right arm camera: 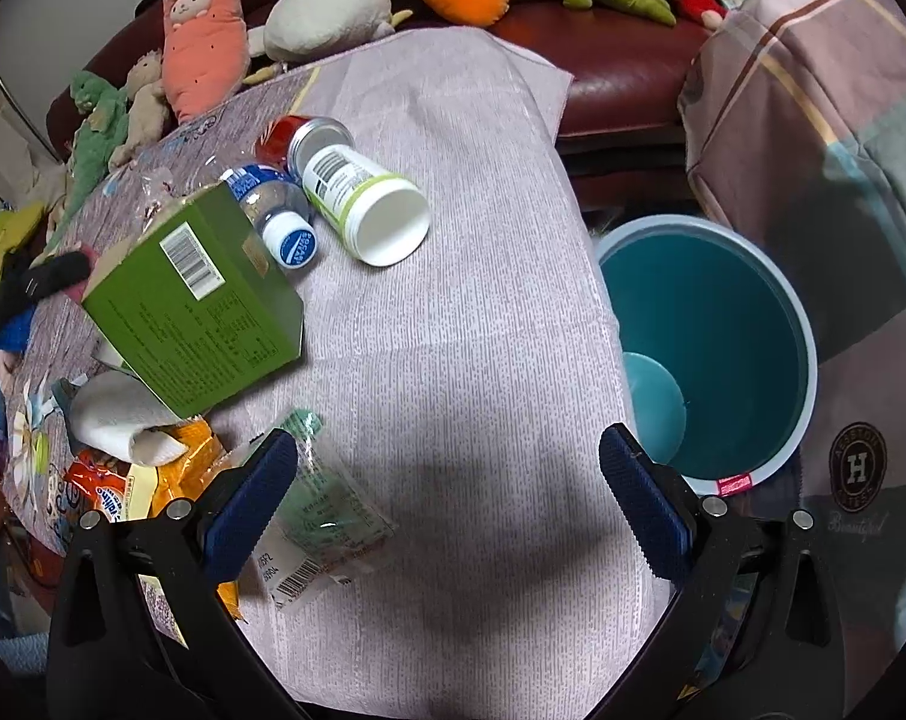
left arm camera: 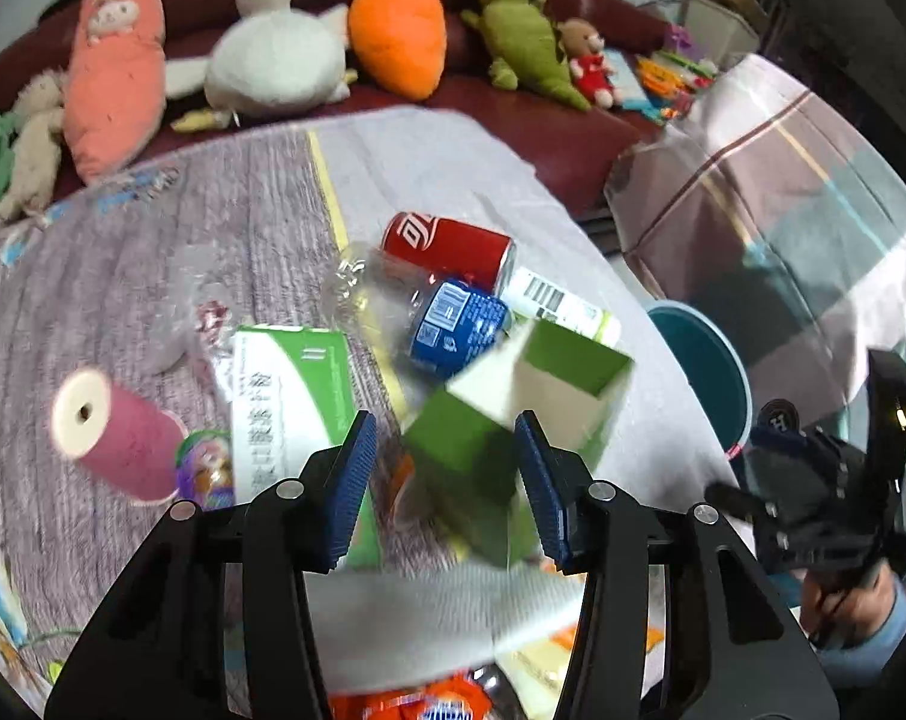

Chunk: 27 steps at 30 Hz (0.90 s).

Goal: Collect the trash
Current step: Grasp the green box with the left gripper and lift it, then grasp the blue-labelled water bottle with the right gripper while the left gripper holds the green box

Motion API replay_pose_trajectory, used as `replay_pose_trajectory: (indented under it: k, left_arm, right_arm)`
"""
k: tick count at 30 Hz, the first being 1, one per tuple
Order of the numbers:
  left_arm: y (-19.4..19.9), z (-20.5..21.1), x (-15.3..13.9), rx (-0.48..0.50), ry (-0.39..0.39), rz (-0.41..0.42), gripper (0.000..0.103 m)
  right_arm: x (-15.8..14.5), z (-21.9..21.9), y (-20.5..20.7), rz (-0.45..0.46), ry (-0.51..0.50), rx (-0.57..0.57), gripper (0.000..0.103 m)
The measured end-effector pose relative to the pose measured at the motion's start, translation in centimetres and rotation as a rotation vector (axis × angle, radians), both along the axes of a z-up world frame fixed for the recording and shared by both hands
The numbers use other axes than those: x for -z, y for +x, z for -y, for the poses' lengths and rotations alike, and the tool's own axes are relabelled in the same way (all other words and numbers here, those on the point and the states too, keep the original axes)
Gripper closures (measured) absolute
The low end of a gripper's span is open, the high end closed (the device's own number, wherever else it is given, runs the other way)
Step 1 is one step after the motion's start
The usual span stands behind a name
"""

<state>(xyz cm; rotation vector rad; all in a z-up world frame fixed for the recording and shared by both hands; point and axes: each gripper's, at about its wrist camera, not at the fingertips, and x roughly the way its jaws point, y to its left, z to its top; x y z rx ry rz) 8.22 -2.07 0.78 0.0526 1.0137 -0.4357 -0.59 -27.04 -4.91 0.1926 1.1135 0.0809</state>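
Left of the bin [right arm camera: 801, 324]: green box [right arm camera: 195, 294] tilted, lifted clear of the surface [right arm camera: 465, 312], pinched by the left tool [left arm camera: 447, 480] across its lower end. Open end up, likely for a carry to the bin. Just behind the box: bottle [right arm camera: 273, 210], can [right arm camera: 297, 132], white cup [right arm camera: 369, 204], lying on their sides. Right tool [right arm camera: 447, 498] spread, holding nothing, hovering near the bin, beside a clear wrapper [right arm camera: 327, 516].

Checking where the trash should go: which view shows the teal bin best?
The right wrist view: the teal bin shows its whole round rim and empty inside, beside the table's edge. The left wrist view catches only a slice of it, past the green box between the left gripper's pads.
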Motion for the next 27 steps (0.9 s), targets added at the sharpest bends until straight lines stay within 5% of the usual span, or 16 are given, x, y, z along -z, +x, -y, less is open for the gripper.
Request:
replay_pose_trajectory:
  k: [7, 8, 16, 23, 27]
  left_arm:
    - [1.3, 2.8, 5.6, 0.098, 0.089, -0.199, 0.049]
    - [0.7, 2.9, 6.3, 0.12, 0.041, -0.241, 0.05]
    - [-1.2, 1.4, 4.3, 0.032, 0.056, -0.14, 0.063]
    - [-1.0, -1.4, 0.6, -0.091, 0.003, 0.038, 0.064]
    - [0.1, -2.2, -0.9, -0.137, -0.022, 0.126, 0.076]
  right_arm:
    - [-0.7, 0.1, -0.1, 0.016, -0.025, -0.002, 0.006]
    - [-0.7, 0.1, 0.0, 0.016, -0.025, -0.003, 0.006]
    - [-0.8, -0.5, 0.6, 0.023, -0.064, -0.036, 0.006]
    - [-1.9, -1.1, 2.8, 0.057, -0.102, -0.092, 0.006]
    - [-2.5, -1.8, 5.7, 0.069, -0.13, -0.139, 0.007]
